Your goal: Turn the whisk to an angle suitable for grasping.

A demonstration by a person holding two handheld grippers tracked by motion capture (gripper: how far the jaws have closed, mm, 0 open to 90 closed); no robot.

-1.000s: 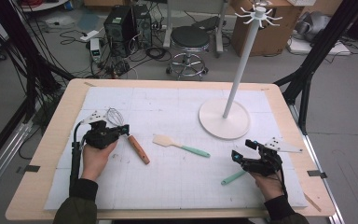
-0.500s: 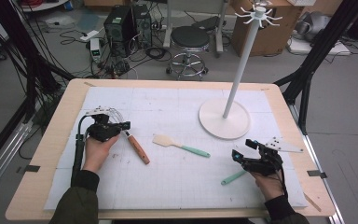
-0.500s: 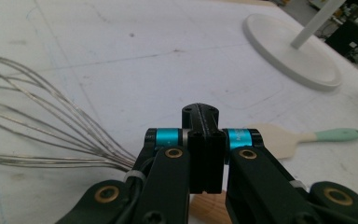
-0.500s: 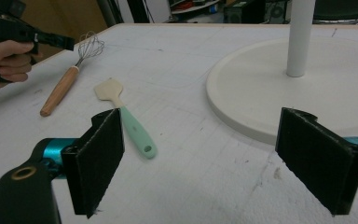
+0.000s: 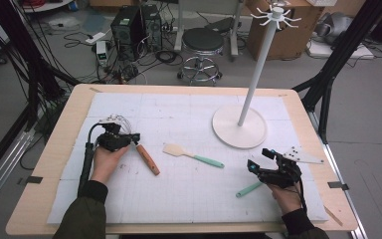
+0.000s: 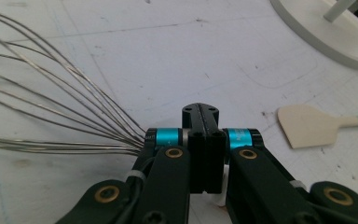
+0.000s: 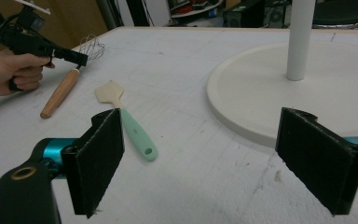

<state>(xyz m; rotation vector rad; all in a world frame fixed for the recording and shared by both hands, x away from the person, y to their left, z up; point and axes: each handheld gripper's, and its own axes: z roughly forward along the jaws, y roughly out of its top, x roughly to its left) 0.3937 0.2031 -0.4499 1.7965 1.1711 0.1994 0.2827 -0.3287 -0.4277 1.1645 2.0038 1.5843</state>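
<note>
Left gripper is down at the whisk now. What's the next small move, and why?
Probably open the left gripper first. Its jaws are pressed shut with nothing between them, and the whisk wires lie beside it, not gripped. Once open, it could settle around the neck above the wooden handle.

— What lies where on the desk point(image 5: 40, 199)?
— The whisk point(image 5: 138, 149) lies at the left, its wire head toward the far edge, its handle toward the person. The left gripper point(image 5: 132, 137) sits over its neck. Just right of it, mid-desk, lies a spatula point(image 5: 193, 155).

— And on the right?
— The stand's base point(image 5: 238, 126) sits behind the spatula, right of centre. The right gripper point(image 5: 261, 160) rests near the front edge, a second utensil's handle point(image 5: 248, 189) lying beside it.
</note>
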